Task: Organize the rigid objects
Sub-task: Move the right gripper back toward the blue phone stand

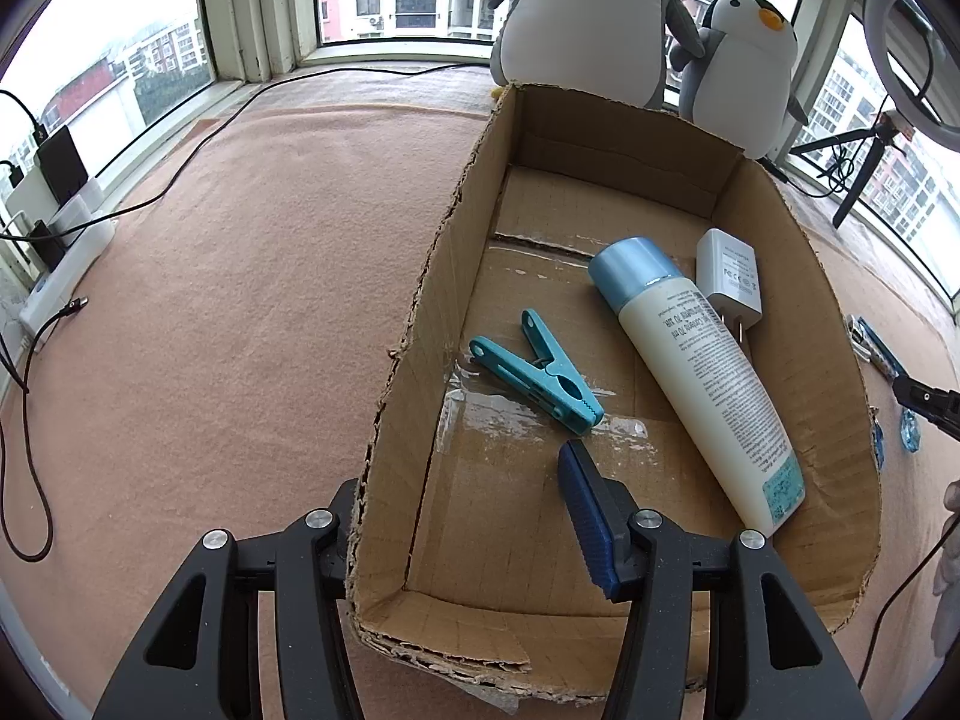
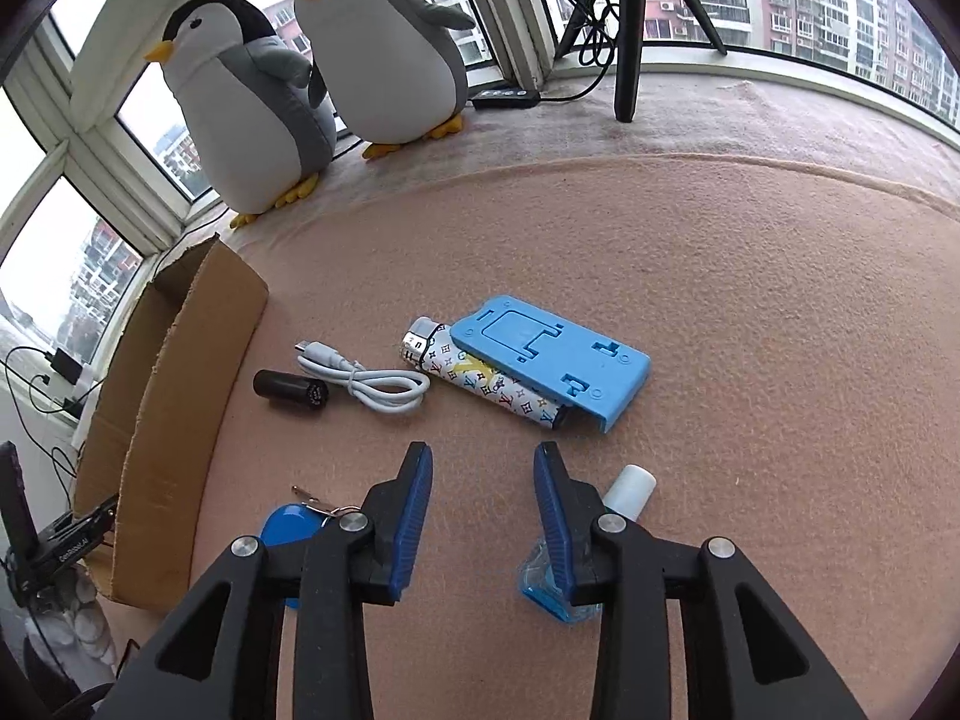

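— What colours sit in the brown cardboard box (image 1: 780,276)?
— A teal clothes peg (image 1: 536,367), a cream bottle (image 1: 708,372) with a pale blue cap and black print, and a white charger (image 1: 729,276).
— And on the salmon-pink felt (image 2: 720,300)?
— A sky-blue phone stand (image 2: 552,360) and a white lighter (image 2: 480,381) patterned with blue, black and yellow monogram marks. Also a white cable (image 2: 366,381), a black cylinder (image 2: 291,391) and a blue key fob (image 2: 291,525).
— The plush penguins (image 2: 336,72)?
— Grey, white and black, with yellow beaks and feet.

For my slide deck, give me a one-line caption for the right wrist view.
Open right claw poised above a patterned lighter, blue stand and white cable beside the cardboard box.
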{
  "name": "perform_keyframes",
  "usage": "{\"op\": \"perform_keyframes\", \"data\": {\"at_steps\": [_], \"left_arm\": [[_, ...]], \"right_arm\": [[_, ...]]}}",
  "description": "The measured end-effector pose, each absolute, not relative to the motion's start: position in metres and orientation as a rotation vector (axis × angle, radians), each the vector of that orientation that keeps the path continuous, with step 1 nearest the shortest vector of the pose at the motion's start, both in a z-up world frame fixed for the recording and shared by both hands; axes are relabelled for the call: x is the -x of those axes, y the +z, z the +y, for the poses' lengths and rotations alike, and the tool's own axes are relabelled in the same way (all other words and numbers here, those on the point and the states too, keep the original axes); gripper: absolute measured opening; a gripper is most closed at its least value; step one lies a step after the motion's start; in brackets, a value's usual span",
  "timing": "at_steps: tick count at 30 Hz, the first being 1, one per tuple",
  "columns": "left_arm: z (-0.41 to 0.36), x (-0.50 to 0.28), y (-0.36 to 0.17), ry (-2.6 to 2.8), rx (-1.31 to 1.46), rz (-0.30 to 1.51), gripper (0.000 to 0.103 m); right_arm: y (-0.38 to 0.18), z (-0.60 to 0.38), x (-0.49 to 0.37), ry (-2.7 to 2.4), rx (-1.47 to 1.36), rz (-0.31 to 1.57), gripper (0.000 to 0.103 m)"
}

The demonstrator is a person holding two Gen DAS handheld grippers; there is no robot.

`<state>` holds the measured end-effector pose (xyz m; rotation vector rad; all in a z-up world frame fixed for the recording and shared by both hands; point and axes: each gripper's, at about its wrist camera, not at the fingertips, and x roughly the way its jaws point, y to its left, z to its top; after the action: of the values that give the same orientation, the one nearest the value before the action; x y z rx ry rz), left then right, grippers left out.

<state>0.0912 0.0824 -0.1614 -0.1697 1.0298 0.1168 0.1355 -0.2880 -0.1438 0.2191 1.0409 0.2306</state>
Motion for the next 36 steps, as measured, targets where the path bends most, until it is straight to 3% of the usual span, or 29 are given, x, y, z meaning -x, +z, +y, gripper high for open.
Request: {"op": "perform_keyframes", "data": {"at_steps": [36], "left_arm": [[0.083,-0.09,-0.163,0.113,0.185,1.028,0.057]], "right_arm": [[-0.139,-0.295,-0.24,0.12,-0.231,1.092,0.032]]}}
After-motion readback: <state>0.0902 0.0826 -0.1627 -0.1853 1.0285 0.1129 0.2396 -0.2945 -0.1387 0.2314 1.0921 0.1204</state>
